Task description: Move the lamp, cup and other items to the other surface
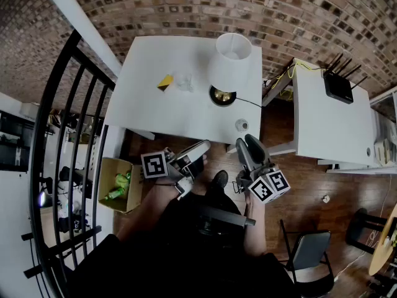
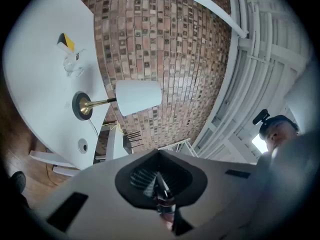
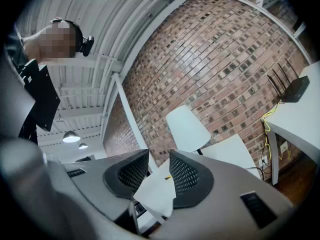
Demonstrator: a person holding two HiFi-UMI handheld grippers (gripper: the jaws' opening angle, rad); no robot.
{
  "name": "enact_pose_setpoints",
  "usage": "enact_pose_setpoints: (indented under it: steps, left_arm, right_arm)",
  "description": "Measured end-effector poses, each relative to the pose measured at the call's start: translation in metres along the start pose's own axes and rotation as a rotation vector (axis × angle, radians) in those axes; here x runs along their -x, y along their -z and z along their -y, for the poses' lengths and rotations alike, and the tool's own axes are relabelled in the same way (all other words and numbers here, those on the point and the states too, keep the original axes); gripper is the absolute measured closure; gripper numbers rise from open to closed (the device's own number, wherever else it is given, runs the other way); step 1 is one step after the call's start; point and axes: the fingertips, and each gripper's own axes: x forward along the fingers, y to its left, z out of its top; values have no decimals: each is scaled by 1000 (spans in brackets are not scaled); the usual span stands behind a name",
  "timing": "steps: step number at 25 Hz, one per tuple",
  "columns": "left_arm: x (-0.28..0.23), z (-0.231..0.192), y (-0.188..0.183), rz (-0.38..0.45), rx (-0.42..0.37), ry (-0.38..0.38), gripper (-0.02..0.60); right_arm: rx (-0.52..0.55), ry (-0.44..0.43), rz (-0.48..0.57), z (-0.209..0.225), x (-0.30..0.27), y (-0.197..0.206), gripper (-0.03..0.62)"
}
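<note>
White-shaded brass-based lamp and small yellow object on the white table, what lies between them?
A clear glass cup, seen in the head view and left gripper view.

My left claw (image 1: 200, 148) and my right claw (image 1: 248, 143) are smooth grey plastic shells, each running out into two long rounded jaws. The inner faces carry black pads (image 3: 185, 176) with a fine ribbed grid. A narrow black slot (image 3: 256, 209) is sunk into the shell. Each claw bears a white cube (image 1: 155, 164) printed with black square markers. I wear black clothes (image 1: 186, 241) and a dark shoe (image 1: 220, 179).
</note>
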Motion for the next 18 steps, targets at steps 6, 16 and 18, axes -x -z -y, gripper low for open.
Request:
enact_pose_setpoints:
  steps: [6,16,18]
  left_arm:
    - [-48,-17,-4,36,-4,-52,580]
    - [-62,-53,-51,105,20,-93,580]
    - [-65,-65,-67,99,37,-95,580]
  right_arm:
    - [88,-10,-105,73,-25,8,419]
    - [290,-7,-150,126,-91,24,414]
    - [328,18,-164,137,-110,34,413]
